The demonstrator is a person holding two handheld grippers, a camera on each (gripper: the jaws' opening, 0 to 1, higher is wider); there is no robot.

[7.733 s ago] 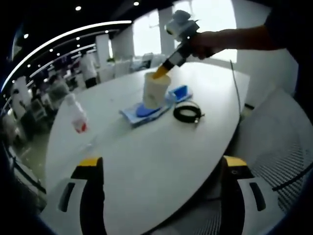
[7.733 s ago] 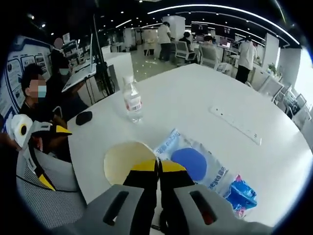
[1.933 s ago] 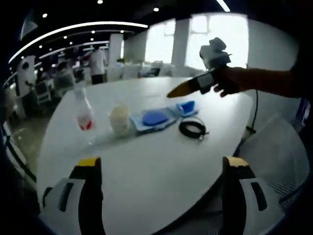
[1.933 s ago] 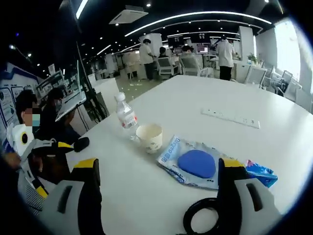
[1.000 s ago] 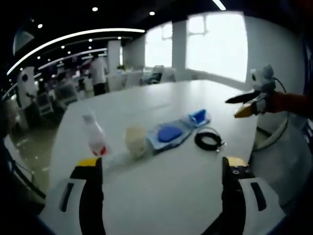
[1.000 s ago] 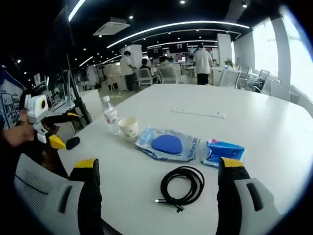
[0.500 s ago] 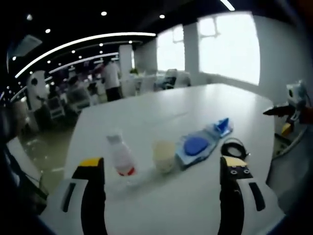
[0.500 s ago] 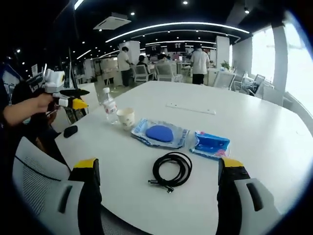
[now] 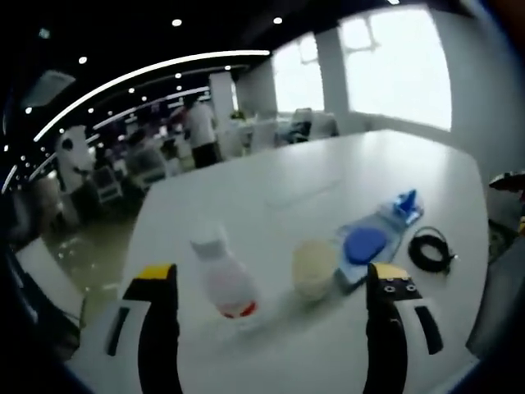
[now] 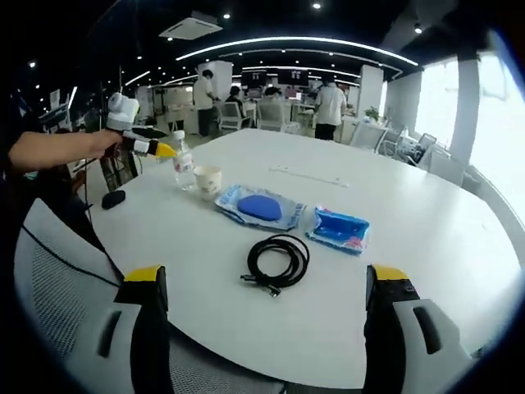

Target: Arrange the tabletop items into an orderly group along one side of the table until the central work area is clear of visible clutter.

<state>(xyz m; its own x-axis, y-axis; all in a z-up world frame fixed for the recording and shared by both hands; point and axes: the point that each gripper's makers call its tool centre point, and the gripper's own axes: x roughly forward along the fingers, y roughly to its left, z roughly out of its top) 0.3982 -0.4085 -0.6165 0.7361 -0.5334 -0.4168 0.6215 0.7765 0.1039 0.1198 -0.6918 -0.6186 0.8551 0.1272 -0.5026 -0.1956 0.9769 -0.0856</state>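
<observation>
On the white table (image 10: 410, 205) a row runs left to right: a clear water bottle (image 10: 182, 171), a paper cup (image 10: 207, 182), a blue pouch with a round blue pad (image 10: 261, 205) and a small blue packet (image 10: 339, 228). A coiled black cable (image 10: 277, 260) lies nearer me. My right gripper (image 10: 267, 277) is open, back from the table edge, holding nothing. My left gripper (image 10: 160, 148), held by a hand, points at the bottle from the left. Its own view has the bottle (image 9: 225, 283) and cup (image 9: 314, 267) close ahead between the open jaws (image 9: 271, 279), with the pouch (image 9: 367, 244) and cable (image 9: 429, 250) further right.
A white power strip (image 10: 305, 174) lies on the far side of the table. A small black object (image 10: 113, 198) sits near the left table edge. A mesh chair (image 10: 57, 279) stands at the lower left. Several people and desks are in the background.
The cup, earlier gripped by my right gripper, now stands beside the bottle. My left gripper has closed in on the bottle and cup. My right gripper has drawn back from the table.
</observation>
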